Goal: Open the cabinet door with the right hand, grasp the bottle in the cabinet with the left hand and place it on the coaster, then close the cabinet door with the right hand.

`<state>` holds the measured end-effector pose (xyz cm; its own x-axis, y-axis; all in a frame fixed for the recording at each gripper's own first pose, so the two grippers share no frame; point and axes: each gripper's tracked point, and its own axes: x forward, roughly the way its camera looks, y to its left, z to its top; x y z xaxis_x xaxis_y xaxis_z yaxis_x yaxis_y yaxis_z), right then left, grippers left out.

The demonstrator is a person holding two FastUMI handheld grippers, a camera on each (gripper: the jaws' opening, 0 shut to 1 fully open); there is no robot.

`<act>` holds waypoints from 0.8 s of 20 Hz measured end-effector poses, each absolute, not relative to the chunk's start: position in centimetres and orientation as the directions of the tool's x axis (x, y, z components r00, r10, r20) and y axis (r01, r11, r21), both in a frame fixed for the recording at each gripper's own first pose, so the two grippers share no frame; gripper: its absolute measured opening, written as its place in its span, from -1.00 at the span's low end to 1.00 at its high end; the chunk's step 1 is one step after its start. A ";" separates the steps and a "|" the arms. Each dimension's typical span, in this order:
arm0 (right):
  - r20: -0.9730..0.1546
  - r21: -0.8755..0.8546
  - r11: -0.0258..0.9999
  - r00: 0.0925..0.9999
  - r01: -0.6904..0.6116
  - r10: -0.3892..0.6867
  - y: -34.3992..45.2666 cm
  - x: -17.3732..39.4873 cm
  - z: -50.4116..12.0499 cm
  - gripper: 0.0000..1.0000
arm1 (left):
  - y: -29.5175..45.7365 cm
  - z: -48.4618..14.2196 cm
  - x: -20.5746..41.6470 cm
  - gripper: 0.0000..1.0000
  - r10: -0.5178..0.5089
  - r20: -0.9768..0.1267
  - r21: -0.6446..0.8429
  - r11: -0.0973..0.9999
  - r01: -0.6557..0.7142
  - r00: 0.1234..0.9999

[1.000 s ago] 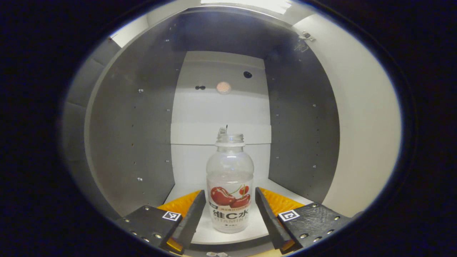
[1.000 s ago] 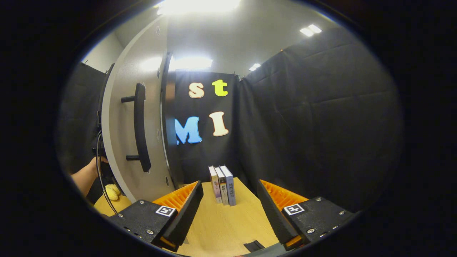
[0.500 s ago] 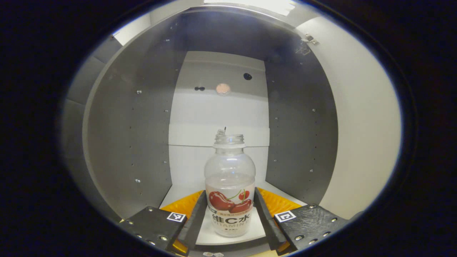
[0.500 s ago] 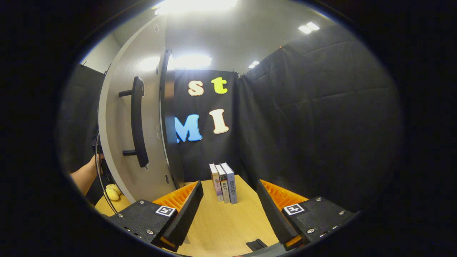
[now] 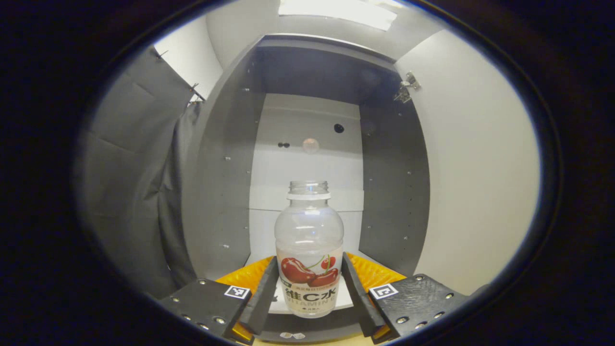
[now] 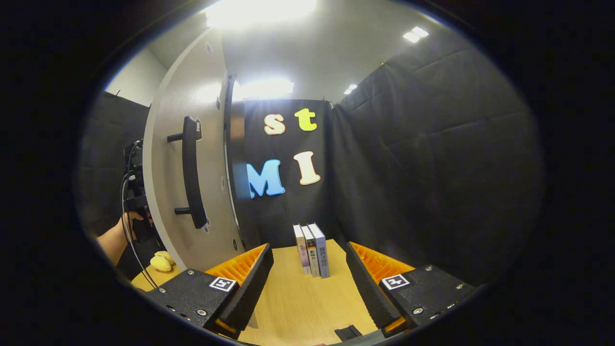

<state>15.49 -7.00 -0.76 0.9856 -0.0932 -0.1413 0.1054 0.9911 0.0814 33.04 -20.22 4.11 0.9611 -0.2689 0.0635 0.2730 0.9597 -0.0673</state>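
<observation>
The bottle [image 5: 309, 250] was a clear plastic one without a cap, upright, with a white neck ring and a label of red cherries round its lower half. It stood pinched between the two fingers of my left tool [image 5: 309, 295], in front of the cabinet [image 5: 307, 144] opening. The cabinet was grey-walled with a white back panel. Its door [image 6: 192, 182] stood swung open, pale grey, bearing a dark vertical bar handle [image 6: 192, 173].

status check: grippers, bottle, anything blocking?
Left gripper shut on bottle, at cabinet mouth. Right gripper open, holding nothing, over table. Door open; nothing blocking.
</observation>
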 end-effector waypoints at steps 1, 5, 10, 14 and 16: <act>-0.139 0.087 0.992 0.987 0.093 -0.081 -7.0 15.5 -0.8 0.89 | -19.8 4.3 32.3 0.50 -0.261 0.065 -0.067 0.962 0.265 0.963; -0.135 0.066 0.996 0.990 0.053 -0.044 -7.7 15.2 -0.8 0.88 | -17.7 4.0 28.6 0.43 -0.219 0.062 -0.055 0.973 0.222 0.974; -0.123 0.069 0.998 0.992 0.012 -0.003 -8.1 15.0 -0.8 0.88 | -15.4 2.4 24.7 0.52 -0.163 0.053 -0.035 0.986 0.165 0.985; -0.128 0.041 0.999 0.991 -0.023 0.028 -8.0 14.8 -1.3 0.88 | -14.1 1.0 21.6 0.49 -0.135 0.056 -0.028 0.990 0.136 0.989; -0.130 0.033 0.999 0.991 -0.037 0.041 -7.8 14.7 -1.4 0.88 | -13.6 0.3 20.0 0.58 -0.126 0.057 -0.027 0.991 0.128 0.990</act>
<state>14.65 -7.83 -1.43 0.9906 0.0415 -0.1302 -0.0375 0.9988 0.0330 20.02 -13.56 0.31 0.9903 -0.1264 0.0574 0.1280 0.9914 -0.0265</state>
